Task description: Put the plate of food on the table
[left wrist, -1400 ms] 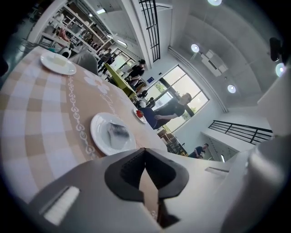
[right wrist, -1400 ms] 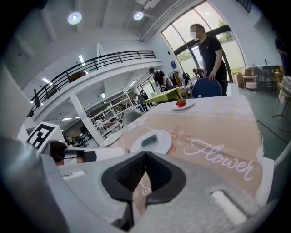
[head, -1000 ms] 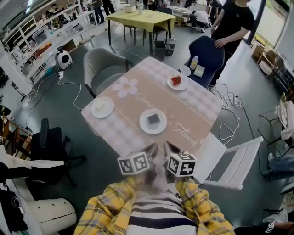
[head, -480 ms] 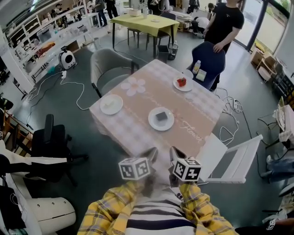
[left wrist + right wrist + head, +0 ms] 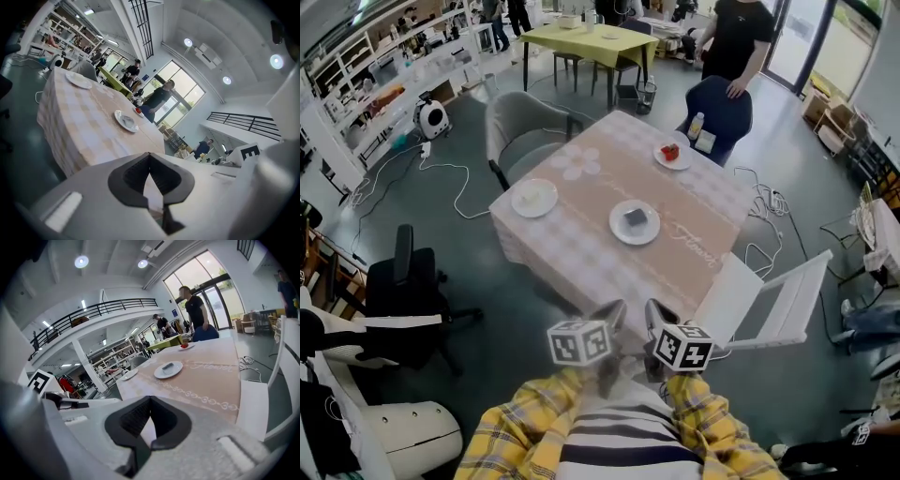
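Head view, lower centre: left gripper (image 5: 612,312) and right gripper (image 5: 655,312) side by side, just off the near corner of the table (image 5: 581,258), touching nothing. Each gripper view shows its jaws fully together with nothing between them. Three plates sit on the table: plate with a dark square item (image 5: 635,222) mid-frame, plate with red food (image 5: 673,155) toward the far corner, upper centre-right, and plate with pale food (image 5: 534,198) near the left edge. All three are well apart from each other and from both grippers. Grey chair (image 5: 517,131) at the table's upper-left side, white chair (image 5: 773,300) at its lower right, dark blue chair (image 5: 719,103) at the far corner. A person in black (image 5: 739,33) stands just behind the blue chair, one hand on its back.
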